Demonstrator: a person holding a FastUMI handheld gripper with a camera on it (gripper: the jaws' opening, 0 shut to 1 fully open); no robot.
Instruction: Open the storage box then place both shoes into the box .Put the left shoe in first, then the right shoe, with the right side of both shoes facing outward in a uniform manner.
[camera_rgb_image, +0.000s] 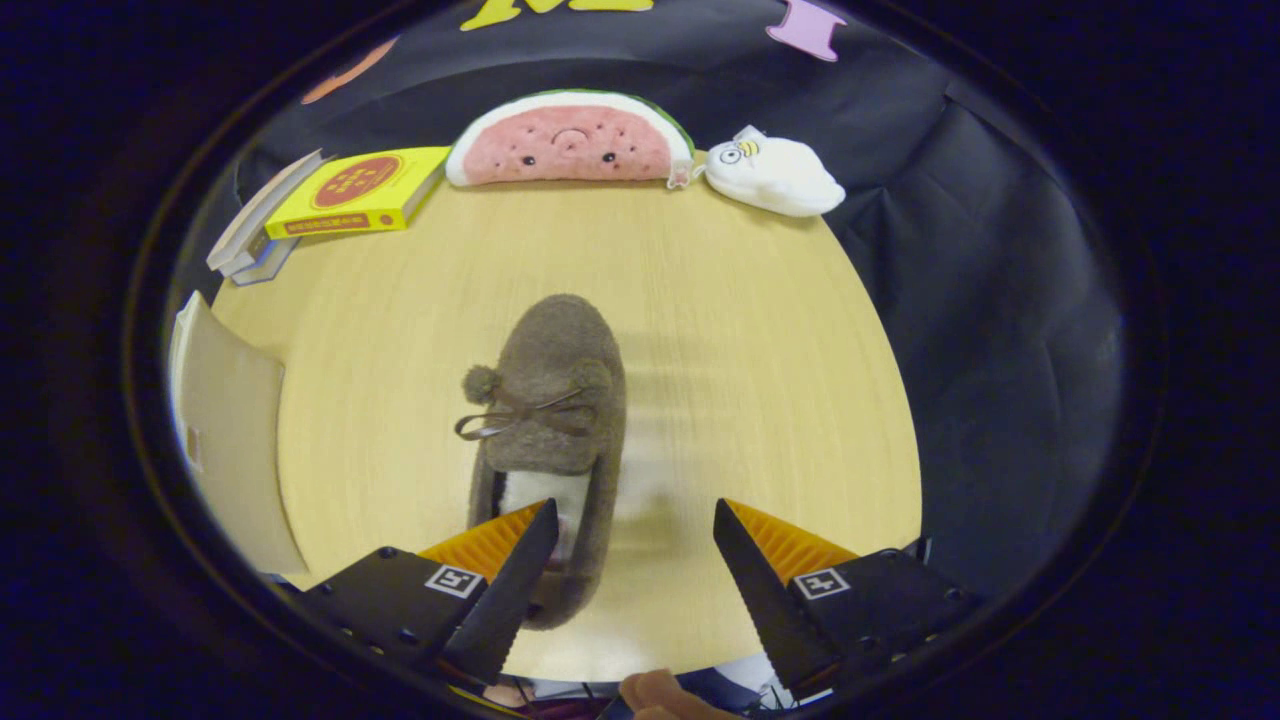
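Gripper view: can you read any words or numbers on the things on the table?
Yellow book with a red round emblem: print on cover and spine too blurred to read.
Square black-and-white markers on the open gripper, beside the brown fuzzy slipper: patterns, no words.
Pink watermelon-slice plush and white plush: no text.

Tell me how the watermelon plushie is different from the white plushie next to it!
The watermelon plushie is pink with a green rind; the white plushie is plain white with a little bee on it. The watermelon plushie is wider and shaped like a half-round slice, while the white plushie is a smaller rounded lump. Both are soft toys at the table's far edge, well beyond the open tool.
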